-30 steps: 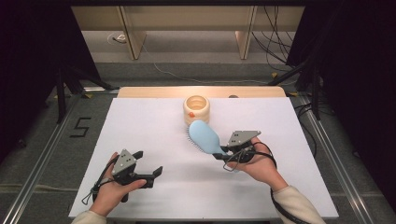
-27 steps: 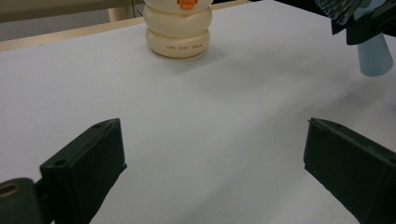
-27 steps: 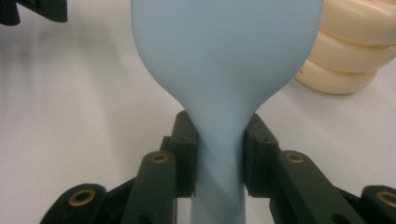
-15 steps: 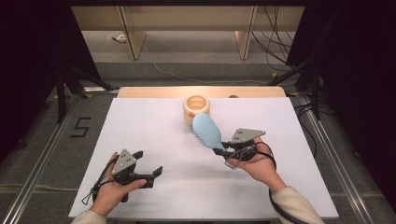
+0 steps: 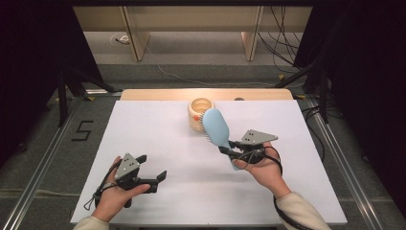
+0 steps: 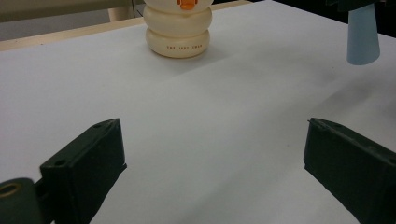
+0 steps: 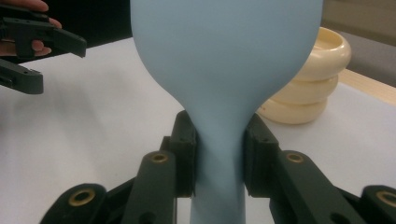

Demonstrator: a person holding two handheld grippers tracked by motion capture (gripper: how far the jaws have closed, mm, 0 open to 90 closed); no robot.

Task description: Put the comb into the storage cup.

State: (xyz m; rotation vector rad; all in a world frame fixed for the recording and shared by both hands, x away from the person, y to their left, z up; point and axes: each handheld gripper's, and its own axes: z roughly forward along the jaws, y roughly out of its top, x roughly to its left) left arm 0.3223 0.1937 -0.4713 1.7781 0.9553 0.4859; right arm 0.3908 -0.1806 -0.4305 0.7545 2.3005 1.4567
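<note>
1. One white table (image 5: 158, 143) holds the scene, and one cream pot (image 5: 200, 114) made of stacked rings stands upright on it, near the far edge and about midway across. The pot serves as the landmark below.

2. The pot has a single orange spot on its side (seen in the high view and the left gripper view), and there is a line of small lettering on its lowest ring, too small to read.

3. One pale blue hairbrush (image 5: 216, 128) is in the air just to the near right of the pot. Its oval head reaches up beside the pot's rim, and its handle slants down and away toward the person. From above, the head overlaps the pot's right side; whether they touch cannot be told.

4. The right gripper (image 5: 229, 149), one of two, sits to the near right of the pot. Its two black jaws are clamped on the narrow neck of the hairbrush, one on each side, as the right gripper view shows plainly.

5. The left gripper (image 5: 152, 173) lies well to the near left of the pot, held low over the table. Its two jaws stand wide apart with nothing between them.

6. Two hands hold the grippers, one each, with a light sleeve cuff at each wrist.
</note>
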